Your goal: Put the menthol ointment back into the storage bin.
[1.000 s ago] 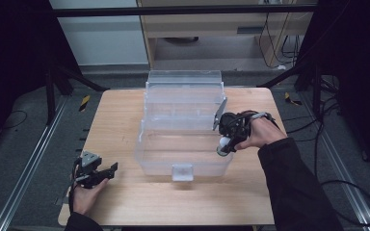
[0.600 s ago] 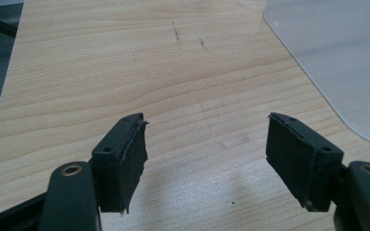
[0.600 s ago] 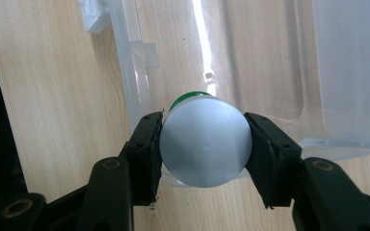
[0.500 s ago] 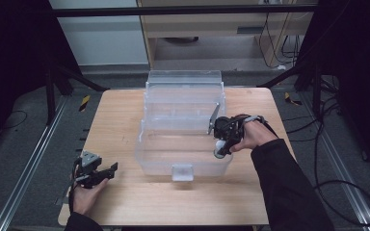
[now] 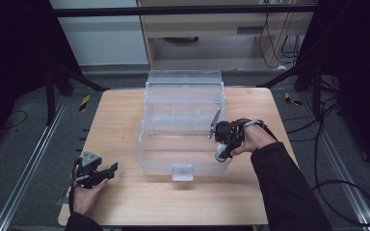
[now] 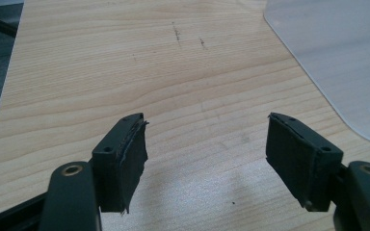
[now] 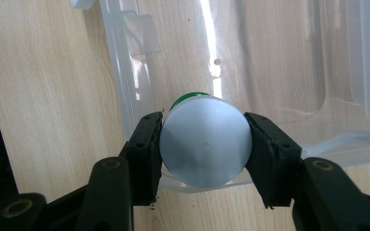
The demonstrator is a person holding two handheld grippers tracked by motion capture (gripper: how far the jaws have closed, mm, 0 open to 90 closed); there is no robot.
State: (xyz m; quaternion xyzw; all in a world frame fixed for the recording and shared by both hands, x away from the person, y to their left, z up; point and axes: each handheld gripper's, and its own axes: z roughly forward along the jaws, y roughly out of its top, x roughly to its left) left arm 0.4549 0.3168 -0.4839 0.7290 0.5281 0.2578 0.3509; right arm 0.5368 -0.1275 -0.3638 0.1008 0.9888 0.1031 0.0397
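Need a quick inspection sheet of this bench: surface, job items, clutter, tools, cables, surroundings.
Surface: wooden table, light scuff marks, otherwise bare.
Job's things: clear plastic bin, lid raised at the back; white cylinder with a green far end, held over the bin's right rim.
Clutter: nothing seen.
Grippers: right tool shut on the cylinder; left tool open, holding nothing, low at the table's front left.
Cables: loops on the floor right of the table; more behind, by the cabinet.
Surroundings: dark frame posts, metal floor rails, wooden cabinet behind.
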